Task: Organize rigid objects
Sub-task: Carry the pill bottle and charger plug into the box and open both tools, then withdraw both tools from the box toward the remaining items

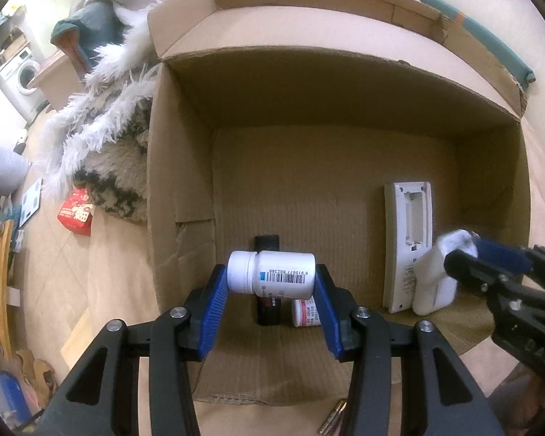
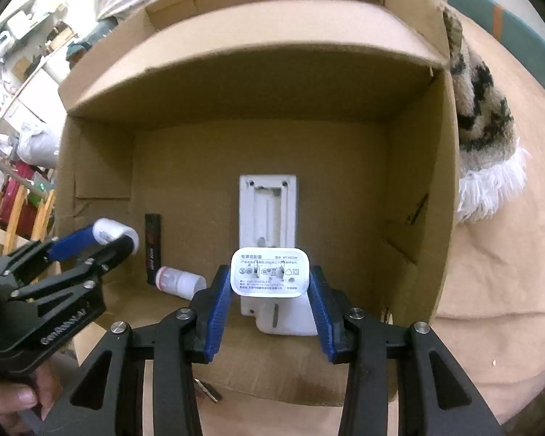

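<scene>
The left gripper (image 1: 271, 283) is clamped on a white pill bottle (image 1: 272, 277), held crosswise above the floor of the open cardboard box (image 1: 185, 167); its long axis runs side to side between the blue pads, cap toward the left pad, barcode label facing the camera. The right gripper (image 2: 270, 279) is clamped on a white power adapter (image 2: 270, 272), its pronged face turned toward the camera, body running down behind that face. On the box floor lie a white remote (image 2: 269, 210), back side up, long axis pointing toward the far wall; a black battery (image 2: 152, 247) likewise lengthwise; and a small white bottle (image 2: 180, 281) on its side. The held items hide the near ends of remote and battery; the label print is too small to read
</scene>
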Tool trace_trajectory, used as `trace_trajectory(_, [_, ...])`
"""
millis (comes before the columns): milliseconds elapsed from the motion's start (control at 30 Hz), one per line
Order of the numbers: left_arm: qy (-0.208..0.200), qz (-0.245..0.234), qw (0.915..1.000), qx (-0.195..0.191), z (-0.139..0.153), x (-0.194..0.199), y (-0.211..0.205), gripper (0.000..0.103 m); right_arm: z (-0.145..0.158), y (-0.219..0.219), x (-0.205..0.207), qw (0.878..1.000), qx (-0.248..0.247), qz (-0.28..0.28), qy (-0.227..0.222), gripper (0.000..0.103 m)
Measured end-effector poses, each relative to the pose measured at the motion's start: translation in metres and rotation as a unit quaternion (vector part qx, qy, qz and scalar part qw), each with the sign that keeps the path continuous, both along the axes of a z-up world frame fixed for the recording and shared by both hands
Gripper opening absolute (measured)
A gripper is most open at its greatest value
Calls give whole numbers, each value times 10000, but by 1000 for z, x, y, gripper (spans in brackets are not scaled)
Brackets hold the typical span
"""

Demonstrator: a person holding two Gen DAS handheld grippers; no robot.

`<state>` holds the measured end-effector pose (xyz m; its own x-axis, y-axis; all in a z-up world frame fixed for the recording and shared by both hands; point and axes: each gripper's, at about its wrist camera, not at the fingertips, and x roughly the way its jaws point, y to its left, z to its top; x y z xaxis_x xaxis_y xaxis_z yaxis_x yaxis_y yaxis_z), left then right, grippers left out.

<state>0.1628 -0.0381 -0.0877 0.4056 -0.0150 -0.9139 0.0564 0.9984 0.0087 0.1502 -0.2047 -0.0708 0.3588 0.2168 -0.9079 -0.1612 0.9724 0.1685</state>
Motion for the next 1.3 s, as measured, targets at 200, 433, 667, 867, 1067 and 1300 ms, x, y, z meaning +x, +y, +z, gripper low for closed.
trace_trajectory(200, [-6,22,10000,-15,0,-1,0,43,11,2,-5,9995,100,80,-296,61])
trace_trajectory(433, [-185,43,9998,-41,9,-2,1,43,25,-6,-8,9976,268,-57,-636,99])
trace_trajectory(667, [-315,-63,9995,-62,17,-5,-4,61,33,-22,-4,9943,539,-387,-836,103])
trace_trajectory(867, [-357,-71,9993,-126,22,-9,-8,64,32,-26,-5,9921,495,-441,-1067,103])
trace_trajectory(1067, [-439,-31,9989,-167,31,-15,-4,64,35,-29,-5,9916,641,-477,-1014,103])
trace_trajectory(1300, [-581,20,9981,-219,51,-22,3,64,49,-23,-12,9901,733,-389,-1132,103])
